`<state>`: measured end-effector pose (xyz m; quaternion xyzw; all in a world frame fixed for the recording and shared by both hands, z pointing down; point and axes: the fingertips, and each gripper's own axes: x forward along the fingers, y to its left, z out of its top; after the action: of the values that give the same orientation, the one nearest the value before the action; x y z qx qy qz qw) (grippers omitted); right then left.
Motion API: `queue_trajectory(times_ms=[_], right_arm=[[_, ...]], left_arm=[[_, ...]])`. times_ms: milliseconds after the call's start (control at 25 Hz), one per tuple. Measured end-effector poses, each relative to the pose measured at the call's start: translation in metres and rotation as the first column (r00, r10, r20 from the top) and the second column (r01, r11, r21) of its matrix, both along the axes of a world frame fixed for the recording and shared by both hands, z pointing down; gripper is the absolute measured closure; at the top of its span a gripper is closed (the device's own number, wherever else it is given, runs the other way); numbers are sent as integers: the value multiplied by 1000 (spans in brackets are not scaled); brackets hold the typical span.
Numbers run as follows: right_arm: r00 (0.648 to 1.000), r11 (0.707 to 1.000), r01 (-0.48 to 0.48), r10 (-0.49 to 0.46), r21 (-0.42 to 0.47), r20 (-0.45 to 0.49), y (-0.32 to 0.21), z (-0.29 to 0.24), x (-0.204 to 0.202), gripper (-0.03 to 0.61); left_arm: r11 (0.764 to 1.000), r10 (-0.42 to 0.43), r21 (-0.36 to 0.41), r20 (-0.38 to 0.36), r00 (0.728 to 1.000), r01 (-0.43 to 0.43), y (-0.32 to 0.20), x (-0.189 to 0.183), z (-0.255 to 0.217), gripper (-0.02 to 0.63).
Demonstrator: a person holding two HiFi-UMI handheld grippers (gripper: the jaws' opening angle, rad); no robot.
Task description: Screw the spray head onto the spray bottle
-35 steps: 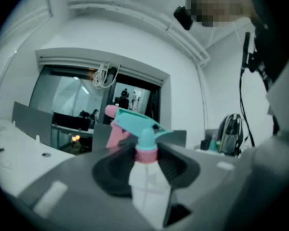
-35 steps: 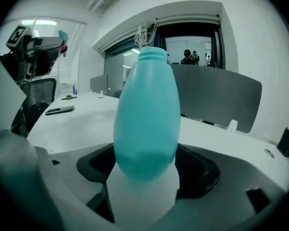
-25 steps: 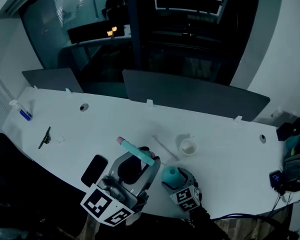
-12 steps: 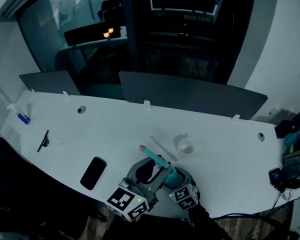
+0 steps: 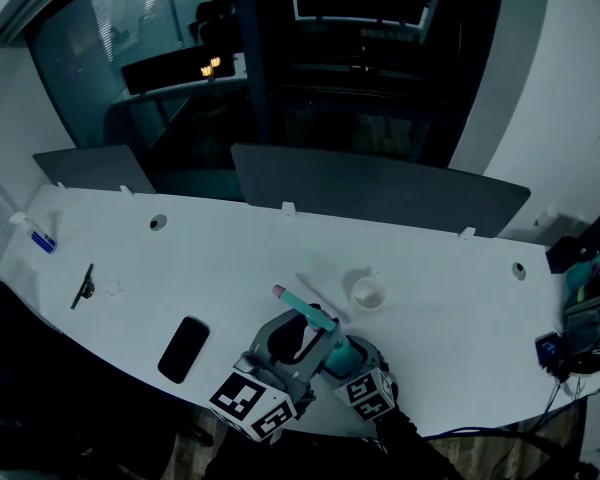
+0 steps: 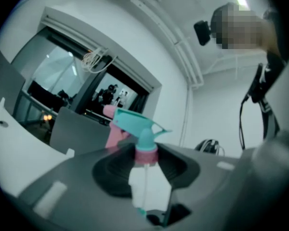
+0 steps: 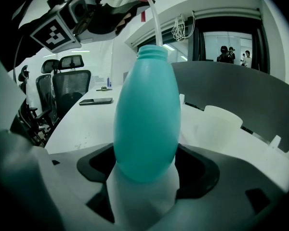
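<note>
My right gripper (image 7: 144,177) is shut on the belly of a teal spray bottle (image 7: 147,114), which stands upright with its neck open. In the head view the bottle (image 5: 340,353) shows near the table's front edge, between the two grippers. My left gripper (image 6: 147,182) is shut on the spray head (image 6: 135,124), teal with a pink nozzle and a pink collar (image 6: 146,155). From above, the spray head (image 5: 305,310) hangs just left of and above the bottle. Its thin white dip tube (image 7: 154,18) runs down to the bottle's mouth.
A black phone (image 5: 183,348) lies left of the grippers. A white cup (image 5: 367,293) and a thin white stick (image 5: 315,293) lie just behind them. A black tool (image 5: 82,286) rests far left. Grey partition panels (image 5: 380,193) line the table's back edge. Office chairs (image 7: 70,88) stand beyond the table.
My left gripper has carried the spray head right and down, from beside the phone to just above the bottle. The right gripper and the bottle have kept still.
</note>
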<state>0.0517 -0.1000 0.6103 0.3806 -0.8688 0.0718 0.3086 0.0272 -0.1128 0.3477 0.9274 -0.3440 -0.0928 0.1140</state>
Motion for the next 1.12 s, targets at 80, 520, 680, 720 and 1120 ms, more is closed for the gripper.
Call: queue_trajectory(times_ms=[80, 520, 680, 720, 1120], right_arm=[[1000, 1000, 1, -1, 0, -1, 0, 0, 0, 186], [1000, 1000, 2, -2, -4, 10, -1, -1, 0, 186], [1000, 1000, 3, -3, -7, 15, 0, -1, -1, 186], [1000, 1000, 4, -4, -8, 16, 0, -1, -1, 186], [1000, 1000, 24, -24, -10, 16, 0, -1, -1, 186]], left_arm=[[1000, 0, -12, 38, 999, 0, 0, 4, 12, 466], [995, 42, 68, 406, 913, -76, 12, 52, 116, 466], [997, 34, 52, 408, 913, -60, 11, 48, 133, 466], [997, 31, 51, 397, 917, -56, 10, 48, 134, 466], [985, 137, 47, 364, 921, -165, 12, 49, 135, 465]])
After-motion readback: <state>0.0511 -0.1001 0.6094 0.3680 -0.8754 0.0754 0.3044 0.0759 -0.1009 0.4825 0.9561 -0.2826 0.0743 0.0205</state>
